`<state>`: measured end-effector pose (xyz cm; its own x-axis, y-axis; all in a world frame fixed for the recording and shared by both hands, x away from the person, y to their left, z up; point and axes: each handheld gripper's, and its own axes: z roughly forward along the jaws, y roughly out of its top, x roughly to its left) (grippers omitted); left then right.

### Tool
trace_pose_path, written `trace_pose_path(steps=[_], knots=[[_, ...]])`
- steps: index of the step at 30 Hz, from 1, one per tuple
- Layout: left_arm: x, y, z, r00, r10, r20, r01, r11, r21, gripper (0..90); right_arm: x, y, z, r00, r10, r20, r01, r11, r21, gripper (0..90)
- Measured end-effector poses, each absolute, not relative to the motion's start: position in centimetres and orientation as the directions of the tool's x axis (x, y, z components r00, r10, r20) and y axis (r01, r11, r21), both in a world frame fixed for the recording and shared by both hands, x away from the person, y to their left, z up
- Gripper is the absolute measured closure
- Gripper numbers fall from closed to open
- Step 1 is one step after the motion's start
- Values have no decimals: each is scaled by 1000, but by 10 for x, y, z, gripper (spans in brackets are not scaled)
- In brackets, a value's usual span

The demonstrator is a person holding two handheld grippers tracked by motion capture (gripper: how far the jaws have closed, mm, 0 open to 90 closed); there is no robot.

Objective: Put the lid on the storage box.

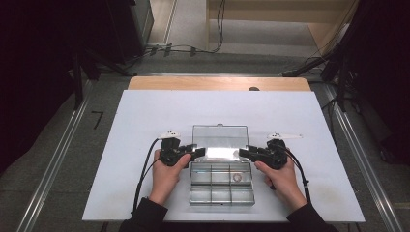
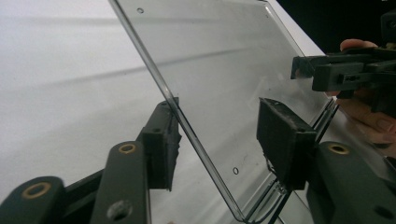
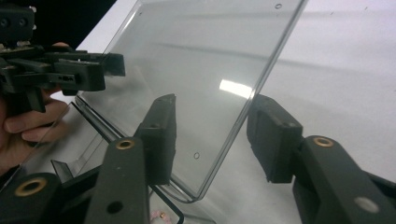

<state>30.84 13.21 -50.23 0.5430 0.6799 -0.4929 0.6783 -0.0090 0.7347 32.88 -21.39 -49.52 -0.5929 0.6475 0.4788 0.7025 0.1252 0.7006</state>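
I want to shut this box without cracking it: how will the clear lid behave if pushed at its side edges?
The lid looks thin and flat, so probably light and fairly stiff, yet brittle. Its glossy edge may slip off a tool pad. It stands open on the box, so a push would likely swing it.

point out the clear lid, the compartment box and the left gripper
clear lid (image 2: 224, 70): left gripper view, on its flat pane.
compartment box (image 1: 221, 196): high view, on its front wall.
left gripper (image 1: 199, 152): high view, midway between its fingertips, at the lid's left edge.
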Motion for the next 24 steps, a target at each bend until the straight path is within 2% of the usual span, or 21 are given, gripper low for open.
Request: trace_pose_path(steps=[9,24], knots=[[306,138,-496,568,658,-494,648,11,761,613,325,-218,-488,-614,635,469,671,107,733,621],[298,143,-487,610,635,-474,607,11,794,707,318,-222,-479,-661,623,419,606,114,787,744]])
